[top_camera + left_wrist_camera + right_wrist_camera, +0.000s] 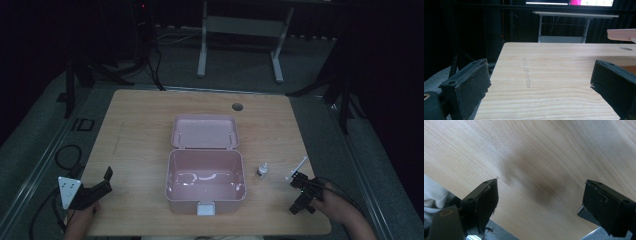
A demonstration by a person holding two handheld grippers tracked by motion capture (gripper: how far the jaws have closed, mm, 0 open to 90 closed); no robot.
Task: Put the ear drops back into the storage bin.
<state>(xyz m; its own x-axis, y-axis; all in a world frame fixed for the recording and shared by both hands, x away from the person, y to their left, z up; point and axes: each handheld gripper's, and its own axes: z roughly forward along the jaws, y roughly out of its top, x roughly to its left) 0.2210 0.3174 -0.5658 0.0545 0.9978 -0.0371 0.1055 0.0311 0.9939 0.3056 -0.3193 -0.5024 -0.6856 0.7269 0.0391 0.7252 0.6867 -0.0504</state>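
Observation:
A pink box (205, 180) stands open mid-table, its lid (205, 131) laid back behind it and a white latch (205, 208) at its front. A small white dropper bottle (262, 170) stands just right of the box, and a thin syringe (297, 166) lies farther right. My left gripper (97, 187) rests open at the table's front left edge, with bare wood between its jaws (541, 82). My right gripper (302, 194) sits open at the front right, below the syringe, pointing down at bare wood (539, 202).
The wooden table (140, 130) has a round cable hole (237, 106) at the back. A white desk frame (240, 30) stands beyond it on the dark floor. Cables (67, 155) lie off the left edge. The box lid's edge (621, 33) shows at the right of the left gripper view.

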